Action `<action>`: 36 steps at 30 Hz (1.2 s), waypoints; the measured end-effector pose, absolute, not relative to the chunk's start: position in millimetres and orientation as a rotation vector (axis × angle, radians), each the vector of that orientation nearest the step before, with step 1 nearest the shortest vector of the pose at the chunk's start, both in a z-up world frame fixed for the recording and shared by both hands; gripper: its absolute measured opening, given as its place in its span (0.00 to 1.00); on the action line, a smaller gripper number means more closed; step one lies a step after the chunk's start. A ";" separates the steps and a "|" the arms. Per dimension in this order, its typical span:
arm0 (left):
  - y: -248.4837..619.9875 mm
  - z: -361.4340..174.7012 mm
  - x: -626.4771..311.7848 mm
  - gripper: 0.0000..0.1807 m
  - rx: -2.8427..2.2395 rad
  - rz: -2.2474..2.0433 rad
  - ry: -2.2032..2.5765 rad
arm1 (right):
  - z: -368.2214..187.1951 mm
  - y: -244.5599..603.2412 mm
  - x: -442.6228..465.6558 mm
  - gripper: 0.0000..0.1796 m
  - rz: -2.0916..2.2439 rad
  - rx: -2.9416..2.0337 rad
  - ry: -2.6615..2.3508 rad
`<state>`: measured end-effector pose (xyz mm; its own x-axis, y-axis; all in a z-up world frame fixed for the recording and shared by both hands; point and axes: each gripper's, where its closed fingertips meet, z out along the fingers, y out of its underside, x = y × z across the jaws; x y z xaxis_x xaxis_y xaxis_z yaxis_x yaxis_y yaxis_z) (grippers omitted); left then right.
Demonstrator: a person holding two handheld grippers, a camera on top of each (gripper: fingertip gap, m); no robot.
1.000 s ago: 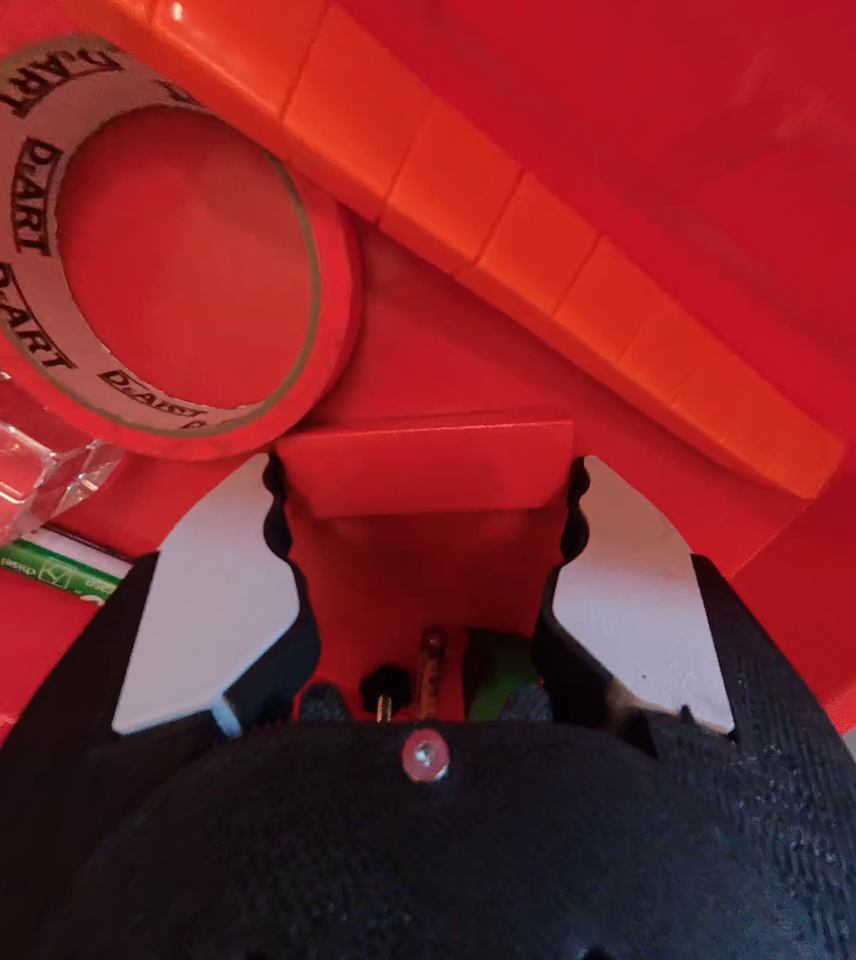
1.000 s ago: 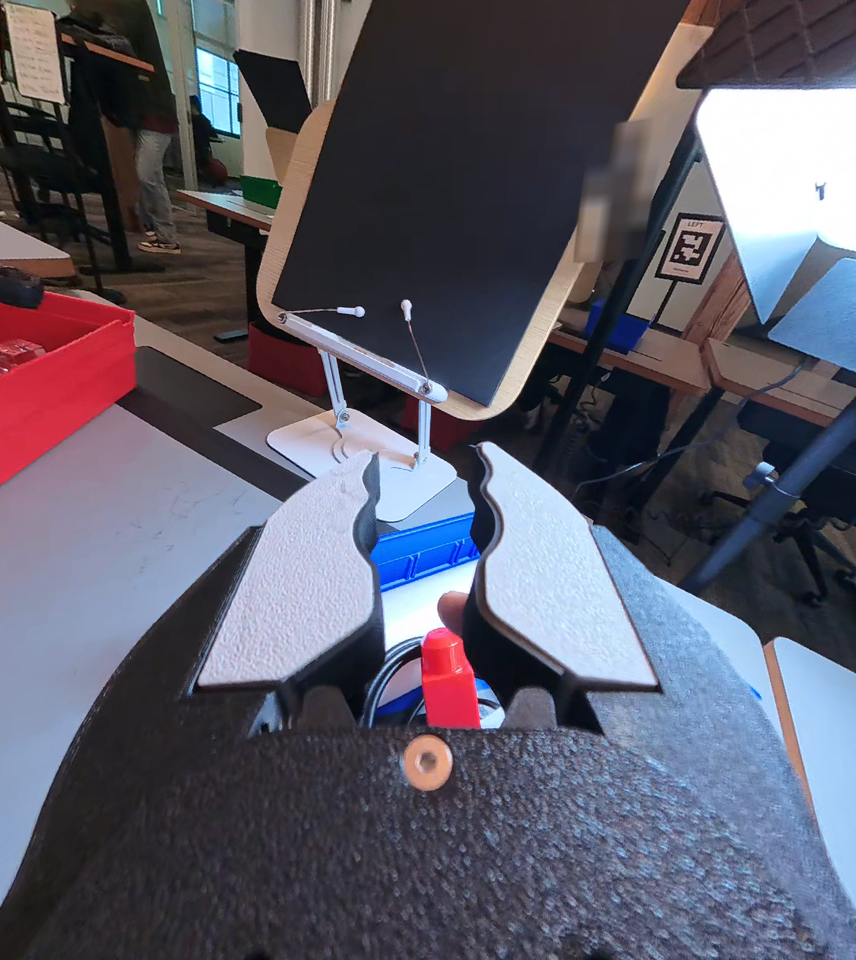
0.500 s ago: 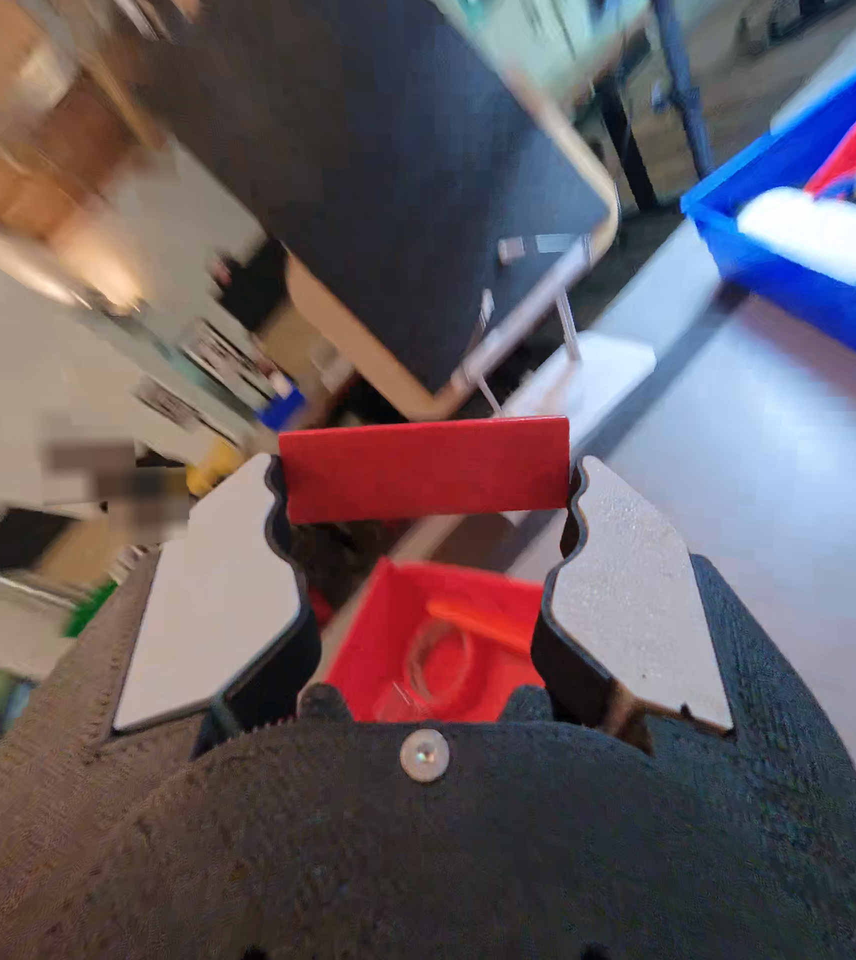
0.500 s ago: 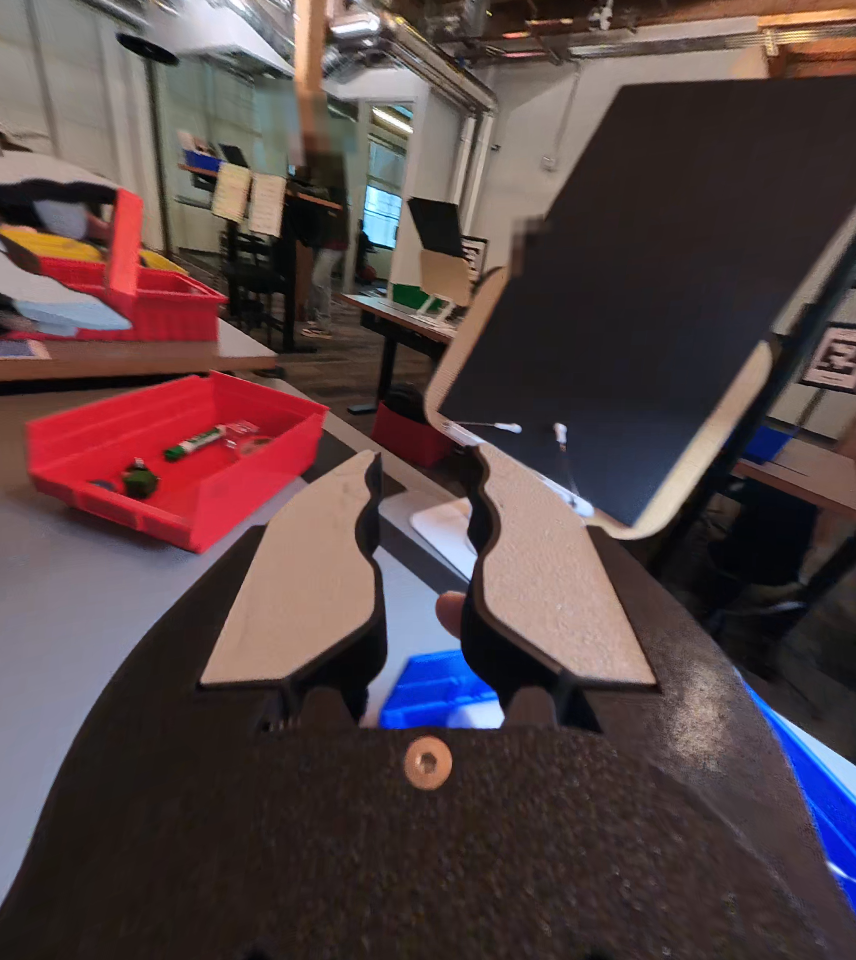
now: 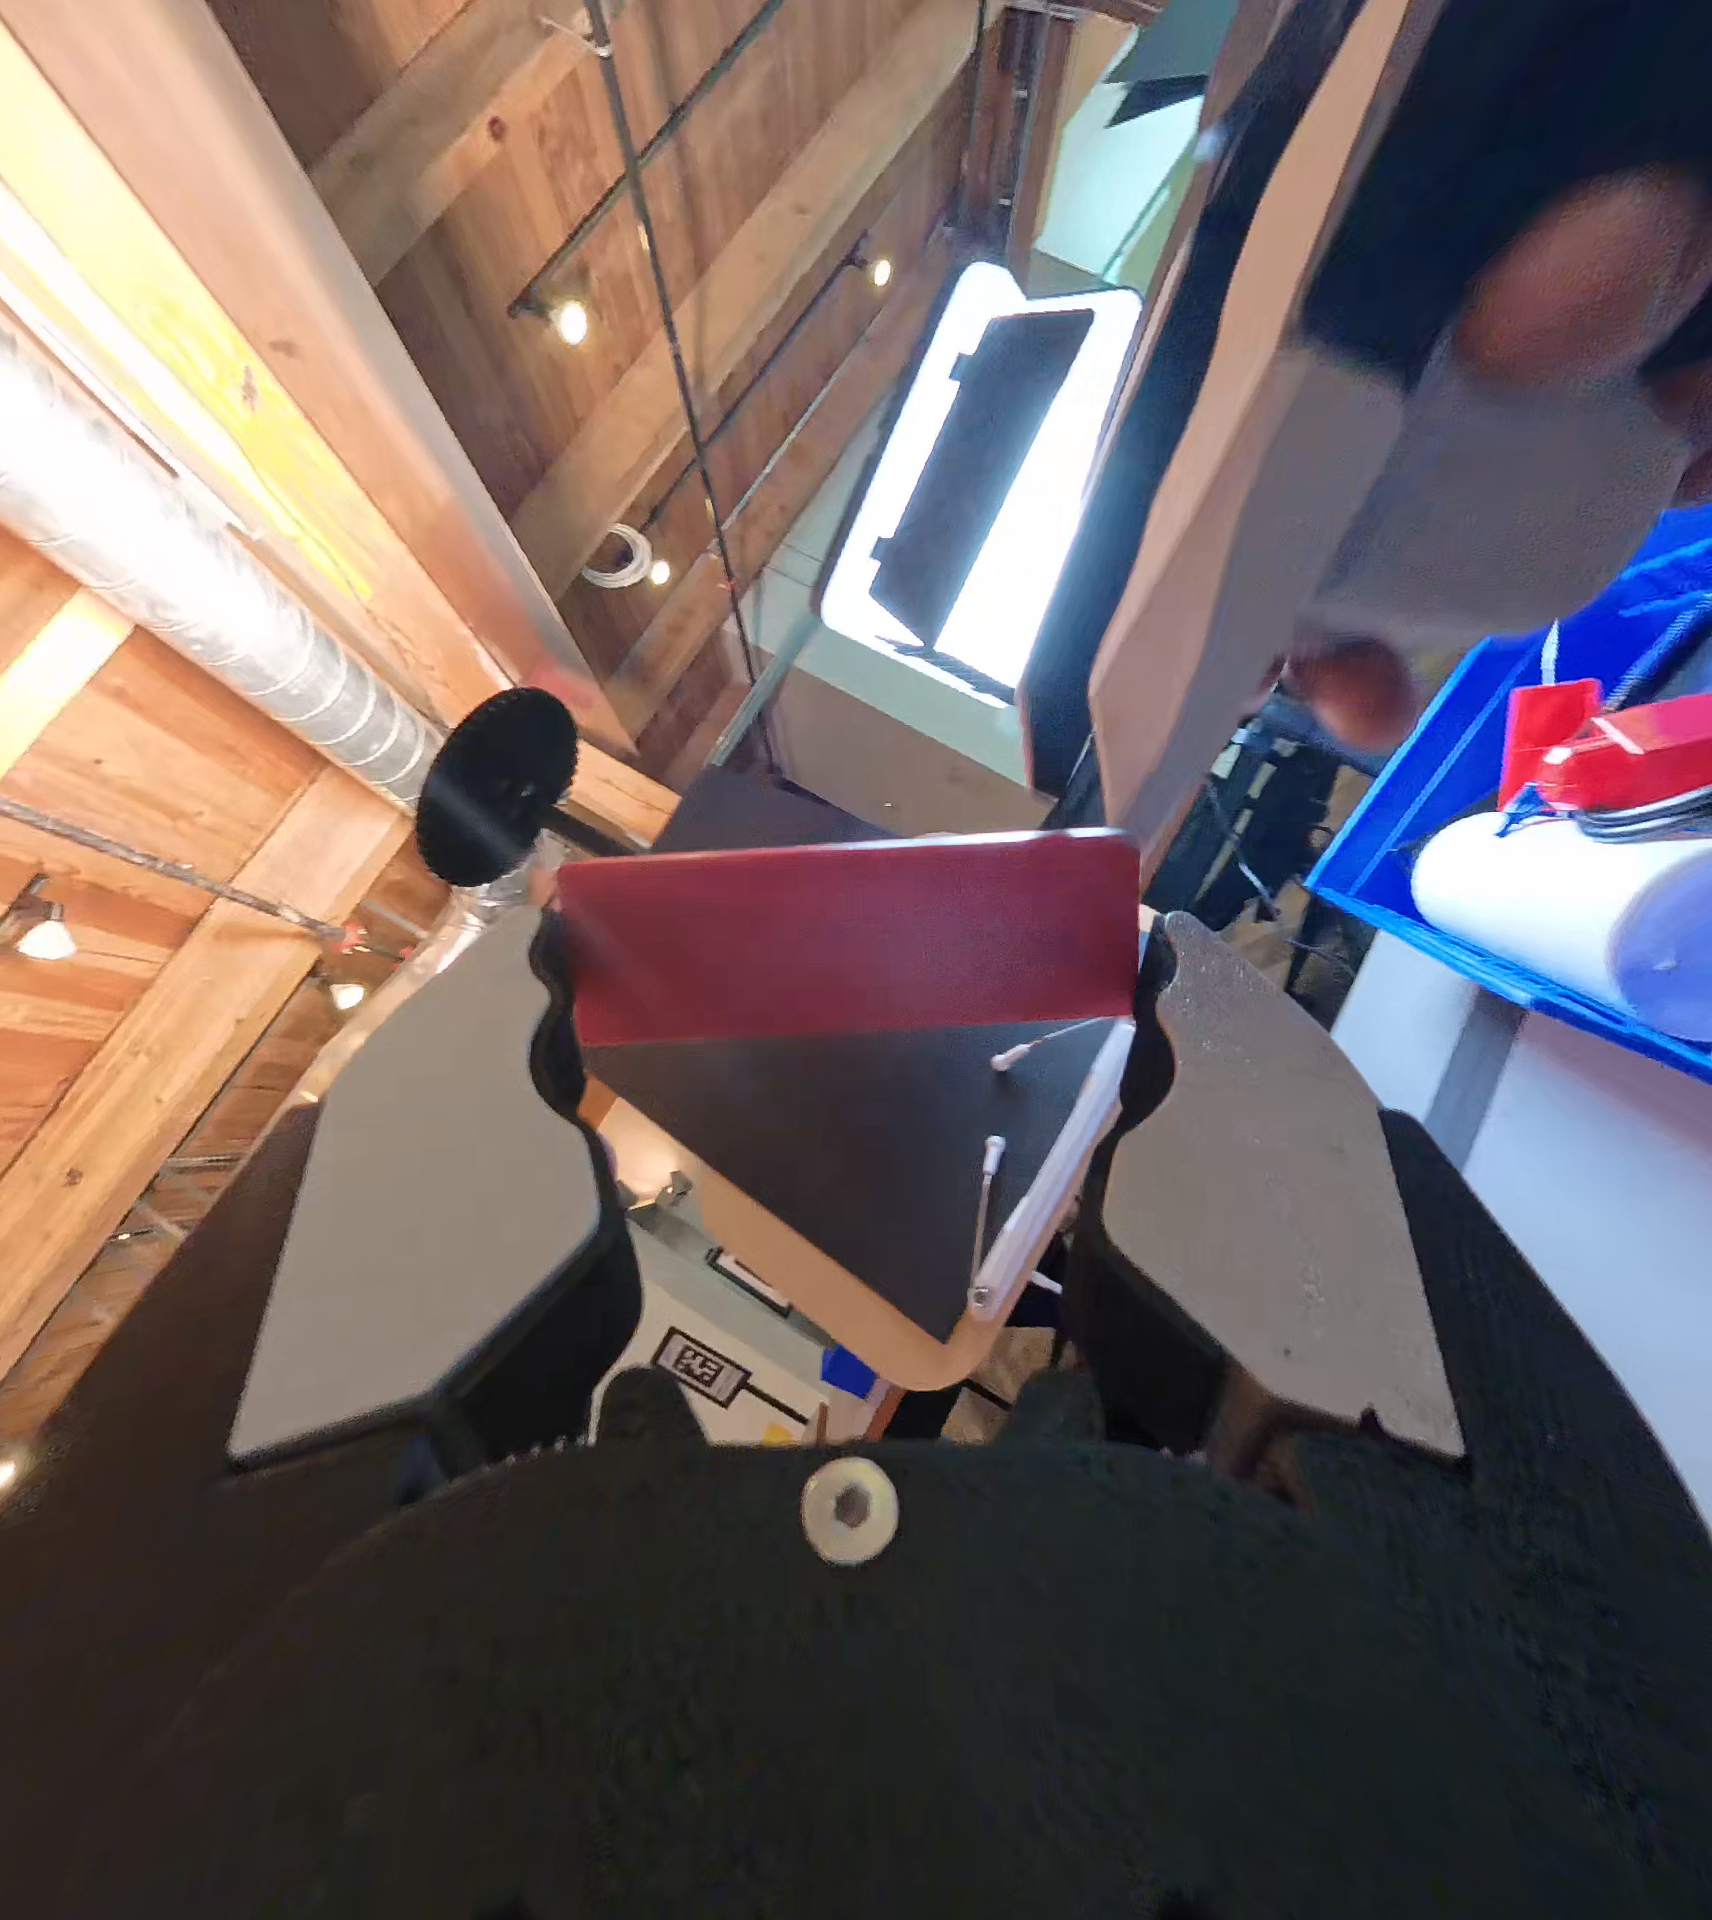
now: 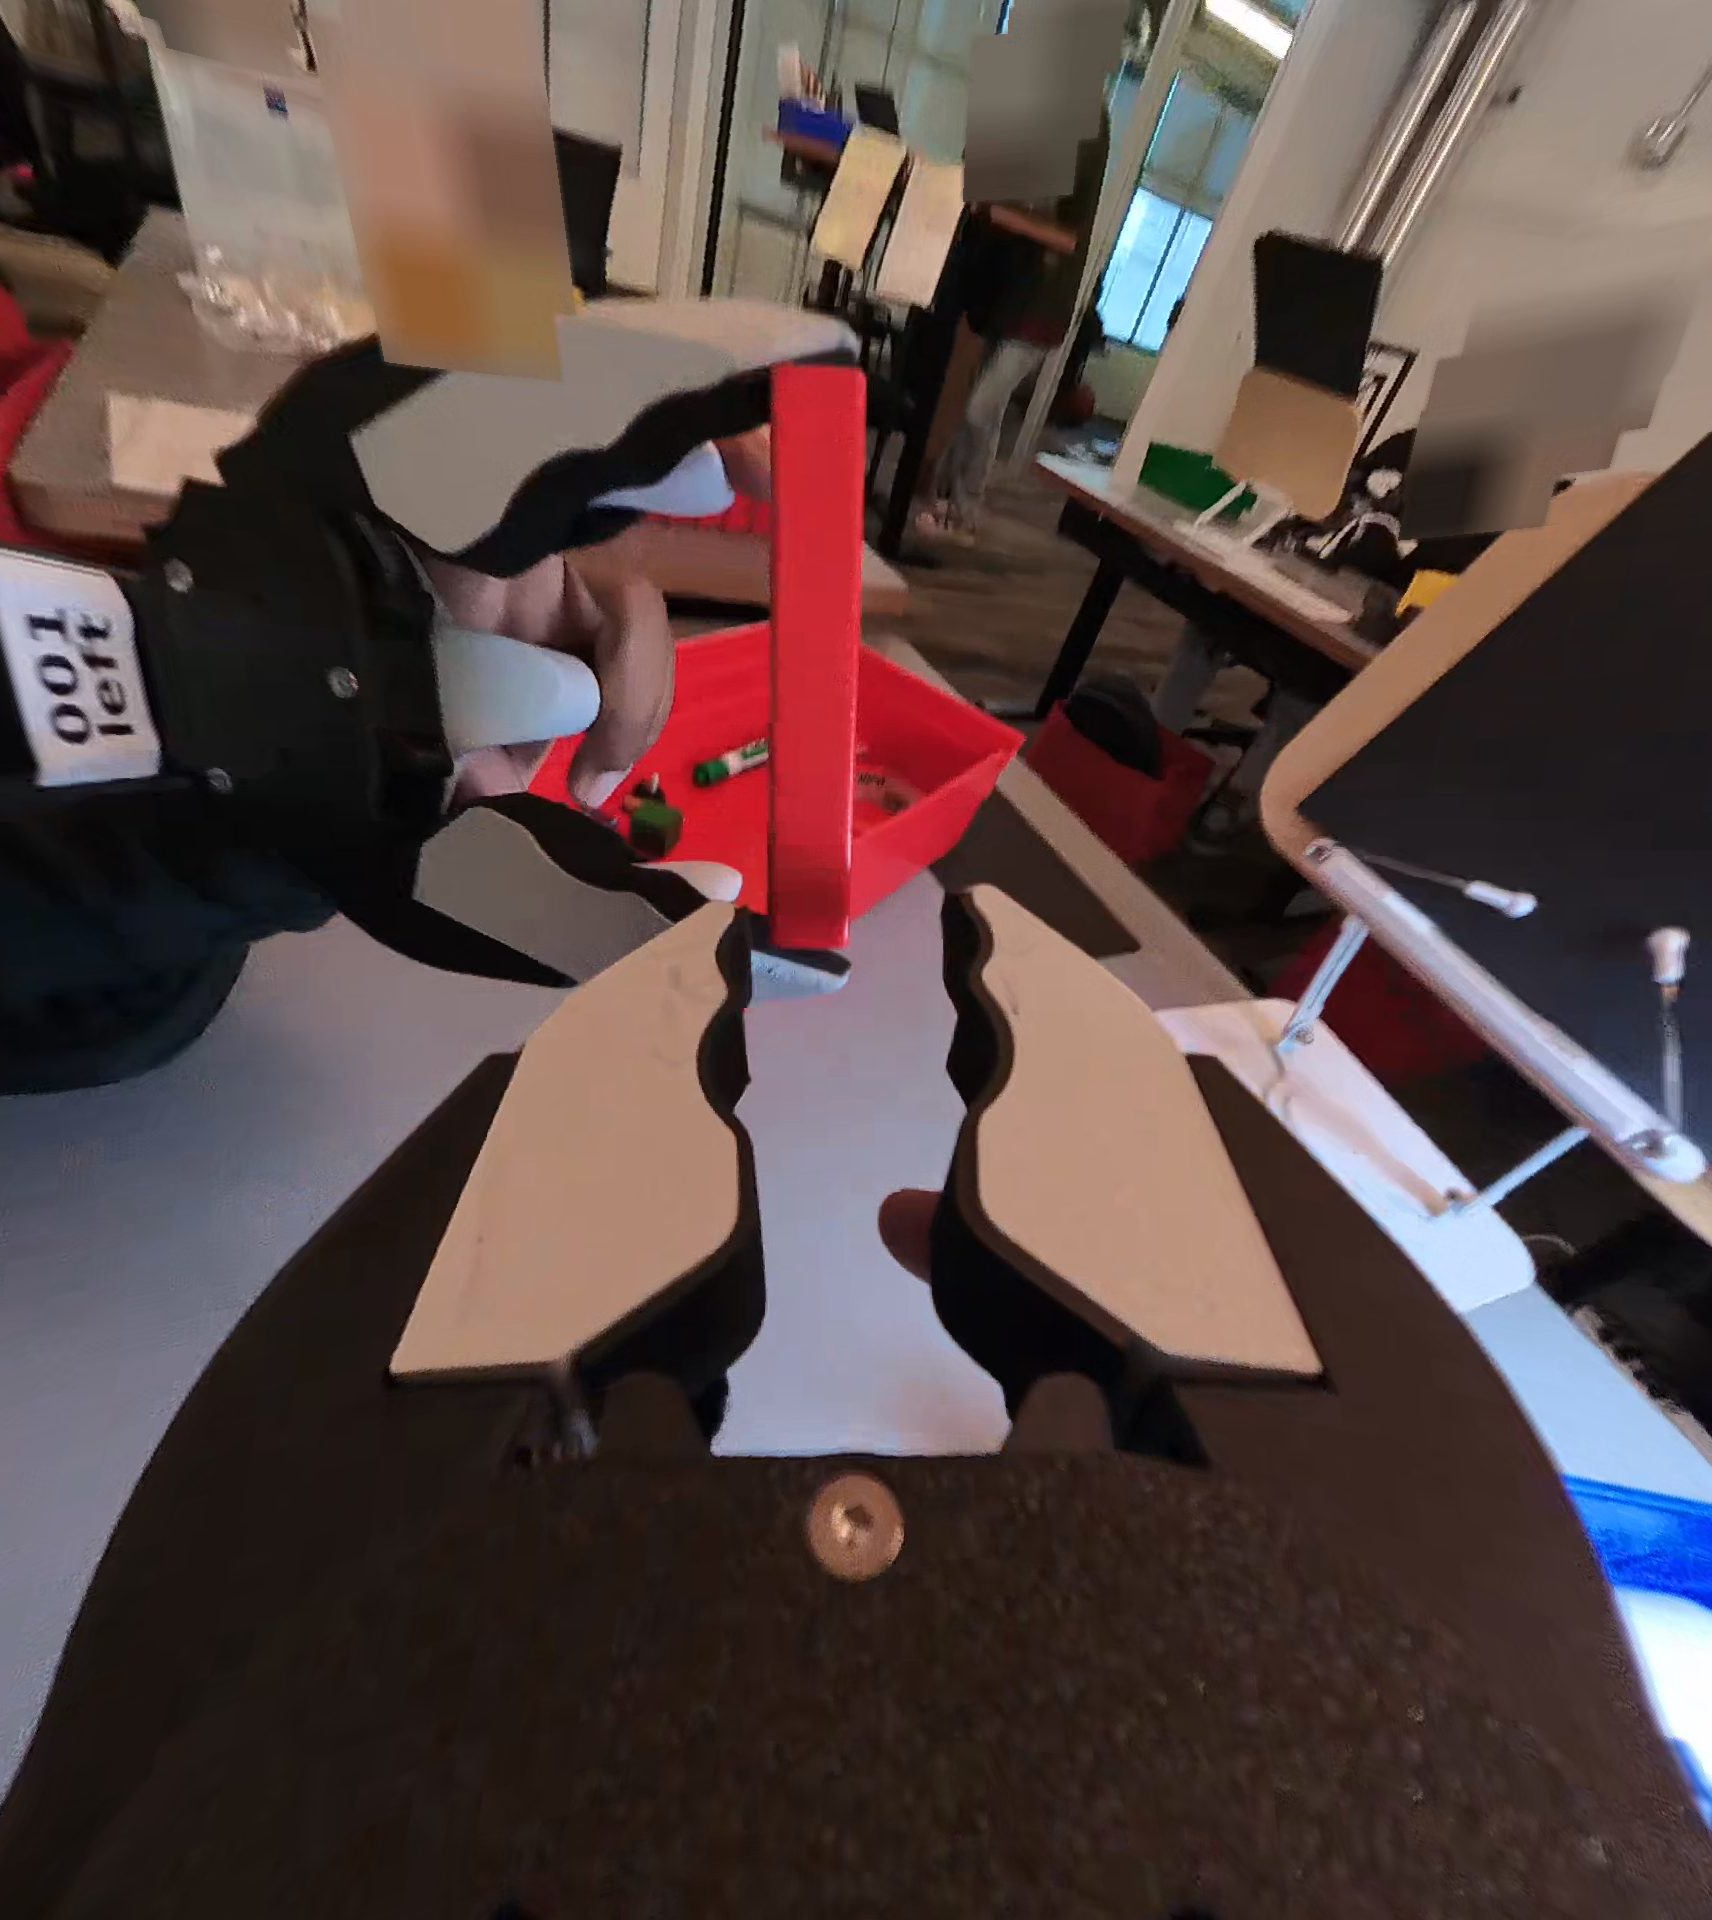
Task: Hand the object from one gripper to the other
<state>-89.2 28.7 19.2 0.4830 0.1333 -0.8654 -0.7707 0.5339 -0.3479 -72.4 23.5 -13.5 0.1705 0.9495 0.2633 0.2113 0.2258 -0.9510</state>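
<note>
Right wrist view: my left gripper [image 6: 727, 665], pinching the red block [image 6: 810, 644], had lifted it to my spread right gripper [image 6: 847, 951].

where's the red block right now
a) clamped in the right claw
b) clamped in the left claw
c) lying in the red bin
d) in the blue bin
b: the red block spans the left claw tip to tip, upright in the air, while the right claw is open and empty just below it.
</note>
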 end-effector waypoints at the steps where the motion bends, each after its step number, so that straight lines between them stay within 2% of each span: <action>1: 29.3 13.1 -86.7 0.57 -0.840 0.629 0.915 | -23.4 25.3 -78.1 0.20 0.804 -1.270 -1.319; 3: 30.1 3.1 -85.0 0.57 -0.858 0.622 0.937 | -36.2 24.9 -88.2 0.16 0.884 -1.303 -1.331; 4: 31.3 -1.1 -85.2 0.57 -0.872 0.622 0.946 | -39.1 23.1 -91.7 0.10 0.922 -1.302 -1.335; 8: 39.4 -18.6 -88.6 0.55 -1.012 0.497 1.026 | -50.7 33.0 -86.2 0.10 0.861 -1.363 -1.377; 9: 39.0 -22.2 -90.9 0.51 -1.066 0.420 1.044 | -53.6 39.1 -78.9 0.09 0.804 -1.387 -1.396; 10: 37.8 -22.6 -94.7 0.42 -1.109 0.344 1.045 | -60.4 42.9 -70.1 0.09 0.738 -1.414 -1.450; 11: 37.3 -22.1 -98.8 0.39 -1.157 0.267 1.035 | -67.5 47.1 -61.2 0.09 0.654 -1.433 -1.503; 15: 33.3 -47.0 -99.9 0.35 -1.386 0.013 1.123 | -86.6 53.4 -49.8 0.09 0.374 -1.393 -1.642; 21: 35.6 -102.8 -86.9 0.32 -1.481 0.083 1.346 | -101.0 29.7 -65.7 0.09 0.388 -1.282 -1.786; 23: 30.6 -110.3 -76.3 0.26 -1.484 -0.008 1.376 | -100.5 20.6 -68.2 0.09 0.441 -1.235 -1.815; 24: 27.3 -112.6 -72.6 0.19 -1.481 -0.047 1.393 | -98.2 16.8 -69.5 0.09 0.471 -1.209 -1.816; 25: 25.1 -112.8 -70.4 0.10 -1.473 -0.073 1.400 | -94.3 14.6 -70.3 0.09 0.498 -1.188 -1.806; 27: 23.2 -103.6 -68.6 0.10 -1.460 -0.145 1.355 | -79.0 11.8 -73.1 0.10 0.579 -1.120 -1.736; 32: 14.2 -54.0 -76.0 0.09 -1.360 -0.478 1.119 | -34.3 16.3 -69.3 0.19 0.953 -1.081 -1.456; 34: 10.1 -41.4 -75.6 0.09 -1.323 -0.575 1.057 | -27.9 15.5 -71.3 0.18 1.063 -1.073 -1.392; 36: 5.8 -33.7 -72.9 0.09 -1.294 -0.664 1.017 | -25.6 7.0 -75.2 0.11 1.143 -1.040 -1.383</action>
